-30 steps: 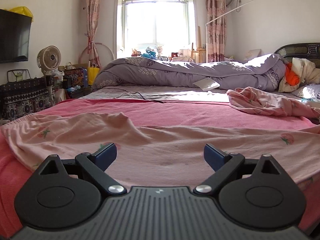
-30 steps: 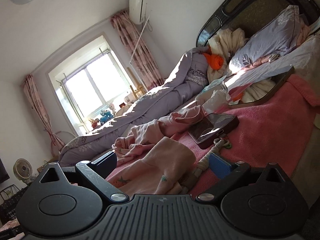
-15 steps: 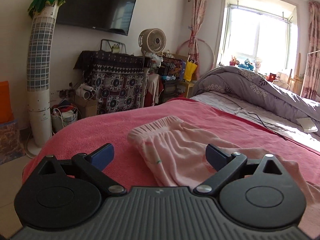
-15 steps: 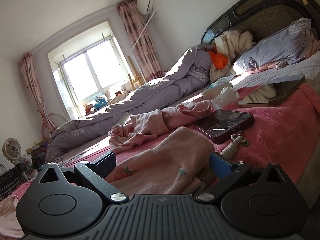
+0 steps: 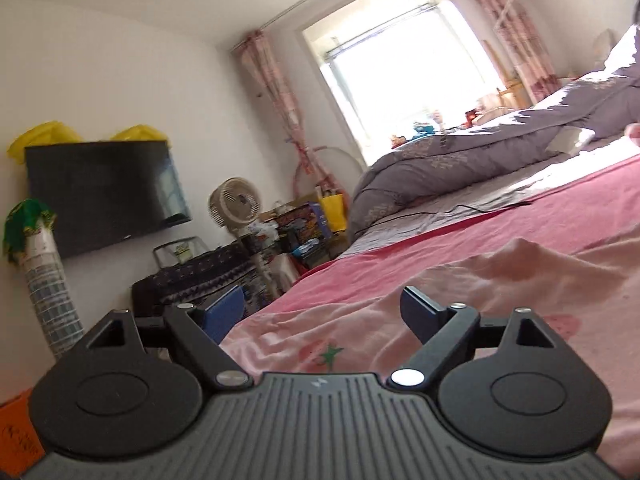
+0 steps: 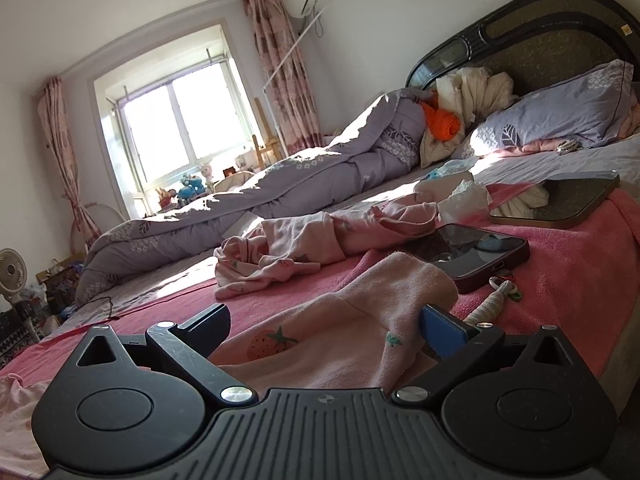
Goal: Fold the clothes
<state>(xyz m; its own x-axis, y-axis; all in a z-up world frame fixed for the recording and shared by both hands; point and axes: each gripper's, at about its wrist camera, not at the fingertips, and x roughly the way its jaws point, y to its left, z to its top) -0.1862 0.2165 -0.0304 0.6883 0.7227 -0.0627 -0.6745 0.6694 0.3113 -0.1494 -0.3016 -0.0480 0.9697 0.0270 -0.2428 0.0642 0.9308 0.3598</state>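
A pale pink garment with strawberry prints lies spread on the pink bed cover. My left gripper is open, tilted, low over the garment's left end. My right gripper is open, with the garment's other end lying bunched between its fingers. A second pink garment lies crumpled further up the bed.
A phone and a tablet lie on the cover at the right, with a keyring beside the phone. A purple duvet and pillow fill the far side. A fan, TV and clutter stand beyond the bed's foot.
My left gripper has swung back right and tilted, now low over the garment's left end. My right gripper has dropped slightly closer to the garment's right end. Both stay open.
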